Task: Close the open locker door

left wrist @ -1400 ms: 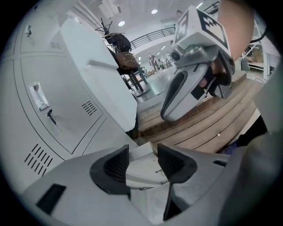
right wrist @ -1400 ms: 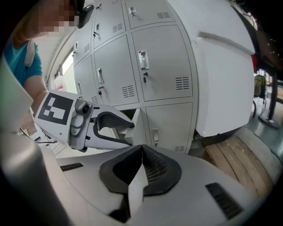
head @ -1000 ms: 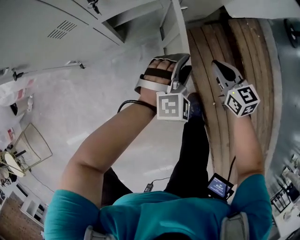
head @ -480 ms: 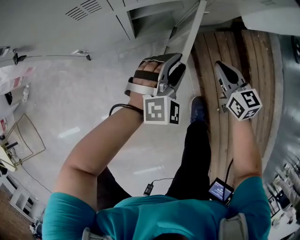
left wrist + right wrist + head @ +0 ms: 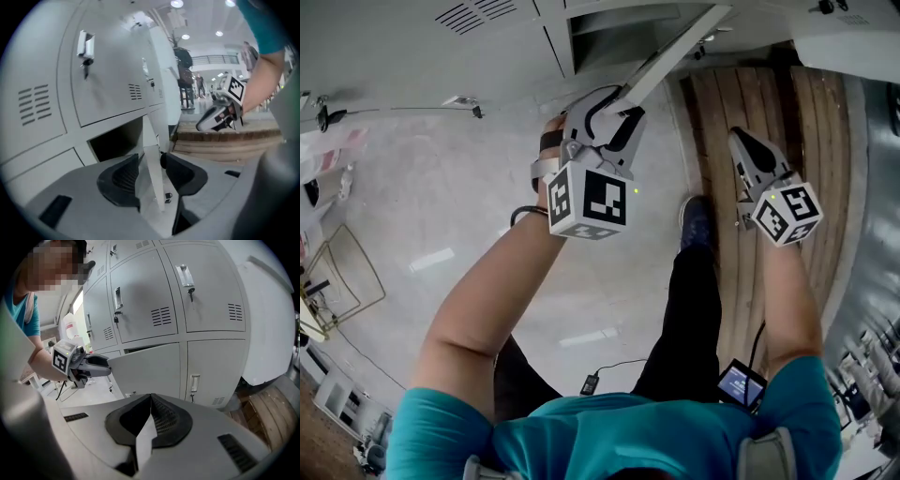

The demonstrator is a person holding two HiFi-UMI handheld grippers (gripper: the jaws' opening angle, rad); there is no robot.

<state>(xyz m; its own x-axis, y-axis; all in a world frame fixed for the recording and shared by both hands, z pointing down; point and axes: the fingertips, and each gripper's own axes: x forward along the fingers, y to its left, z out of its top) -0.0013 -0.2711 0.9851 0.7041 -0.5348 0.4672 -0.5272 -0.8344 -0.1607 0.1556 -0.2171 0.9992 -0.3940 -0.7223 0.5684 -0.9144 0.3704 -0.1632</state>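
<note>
- Gripping door (image 5: 150, 366) by its free edge with left gripper (image 5: 151, 163); just closed in on it, fairly wide stance, pads (image 5: 180, 173) on both faces of the panel.
- Taken at the free edge, likely for the most leverage about the hinge and a controlled swing rather than a slam.
- Parked right gripper (image 5: 150, 399) at 3 o'clock of the left one in head view, over the wood bench (image 5: 769, 103); shut tight, nothing in it. Probably kept there to stay out of the door's arc.
- Door location: lower row of lockers (image 5: 206, 291), at 12 o'clock in head view, running from the left gripper toward 1 o'clock. Dead centre in right gripper view, with the left gripper on its 9 o'clock edge.
- Wide open: dark compartment (image 5: 115, 140) exposed at 10 o'clock of the pads in left gripper view.
- Look: plain light-grey sheet metal, flat and thin, no dents seen. Same finish as the shut lockers around it.
- Judged: grasp done, swing to closed not yet done.
</note>
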